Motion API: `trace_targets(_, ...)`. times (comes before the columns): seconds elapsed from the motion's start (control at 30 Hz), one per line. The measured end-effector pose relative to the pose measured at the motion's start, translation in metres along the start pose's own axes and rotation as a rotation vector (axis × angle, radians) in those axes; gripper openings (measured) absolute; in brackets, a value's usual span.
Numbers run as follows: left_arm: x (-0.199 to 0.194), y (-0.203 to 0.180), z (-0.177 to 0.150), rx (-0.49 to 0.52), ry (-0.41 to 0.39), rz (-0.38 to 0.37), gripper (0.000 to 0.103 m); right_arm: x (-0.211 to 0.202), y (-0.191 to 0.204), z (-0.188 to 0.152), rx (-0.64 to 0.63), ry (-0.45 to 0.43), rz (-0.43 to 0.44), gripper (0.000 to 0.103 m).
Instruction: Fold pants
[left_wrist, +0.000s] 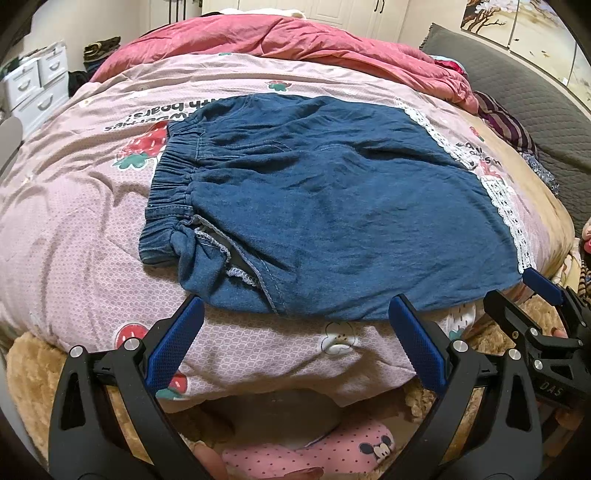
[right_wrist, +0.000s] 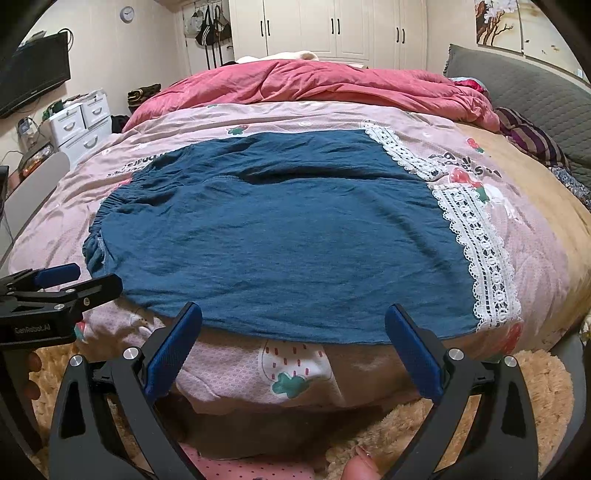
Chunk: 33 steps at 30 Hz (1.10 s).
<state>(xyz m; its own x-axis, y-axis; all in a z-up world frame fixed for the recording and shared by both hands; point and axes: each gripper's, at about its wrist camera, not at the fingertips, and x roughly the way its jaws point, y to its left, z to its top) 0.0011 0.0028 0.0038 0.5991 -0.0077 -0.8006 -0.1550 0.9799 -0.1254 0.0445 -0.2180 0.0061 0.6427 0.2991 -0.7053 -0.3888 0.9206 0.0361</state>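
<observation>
The blue pants (left_wrist: 317, 206) lie flat on the pink quilt (left_wrist: 74, 229) on the bed, their long axis running nine to three o'clock: elastic waistband (left_wrist: 168, 192) at nine, lace-trimmed cuffs (right_wrist: 476, 236) at three. Both tools hang just short of the near edge, jaws spread wide and holding nothing. The left gripper (left_wrist: 295, 325) faces the waistband end, and the right gripper (right_wrist: 293, 328) faces the cuff end, so each looks placed to take its own corner.
</observation>
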Motion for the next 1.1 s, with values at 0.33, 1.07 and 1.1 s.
trace_targets(0.33, -0.0016, -0.0013, -0.0003, 0.005, -0.005, 0.002, 0.094, -0.0007, 0.0016, -0.0008, -0.005, -0.004, -0.007, 0.099)
trace_targets(1.07, -0.0018, -0.0032, 0.0036, 0.011, -0.016, -0.009, 0.094, 0.0004, -0.0009, 0.0016, 0.001, -0.001, -0.021, 0.099)
trace_targets(1.1, -0.0015, -0.0031, 0.0044, 0.011, -0.019, -0.007, 0.094, 0.0011, -0.0014, 0.0026, 0.001, 0.000, -0.023, 0.099)
